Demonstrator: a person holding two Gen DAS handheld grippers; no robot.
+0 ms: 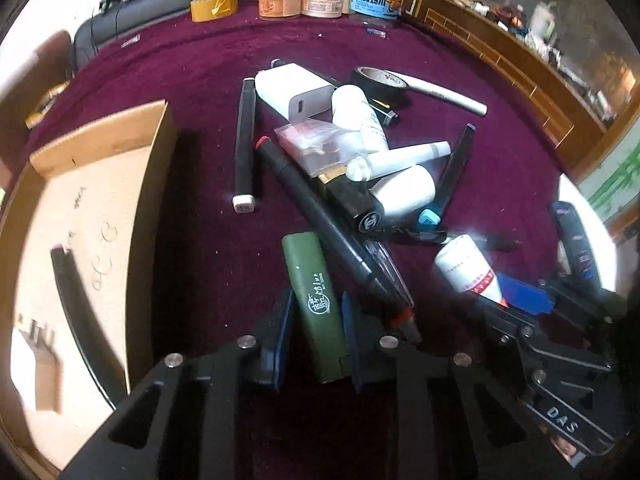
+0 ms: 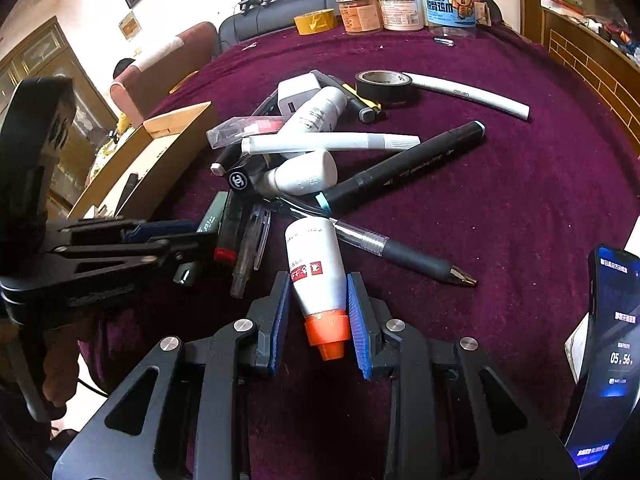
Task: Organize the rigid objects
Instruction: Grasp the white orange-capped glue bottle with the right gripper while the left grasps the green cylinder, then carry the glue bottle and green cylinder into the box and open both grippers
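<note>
The left gripper (image 1: 316,332) had its blue pads tight against a matte green rectangular case (image 1: 316,304), jaws drawn narrow around it. The case lay flat on the plum velvety cloth (image 1: 192,80), at the near edge of the pile. Over on the other side, the right gripper (image 2: 318,312) was clamped on a smooth white bottle with an orange cap (image 2: 318,276), ribbed blue pads pressing its lower body, cap pointing back toward the camera.

Between them sat a real tangle: a long black marker with a red tip (image 1: 332,236) lay just beside the green case, a glossy black tube (image 1: 360,208) and white plastic bottles (image 1: 400,196) were stacked across each other, and a rounded white charger block (image 1: 292,88) sat at the far end. A grey-gripped pen (image 2: 404,250) ran out from under the white bottle. A black tape roll (image 2: 382,84) lay well apart behind.

Open cloth showed to the right of the pile and toward the jars (image 2: 400,4) along the far edge.

To the left stood a shallow cardboard box (image 1: 160,160), well apart from the green case. Inside it lay a black pen-like stick (image 1: 72,292) and a small white plug piece (image 1: 36,344).
</note>
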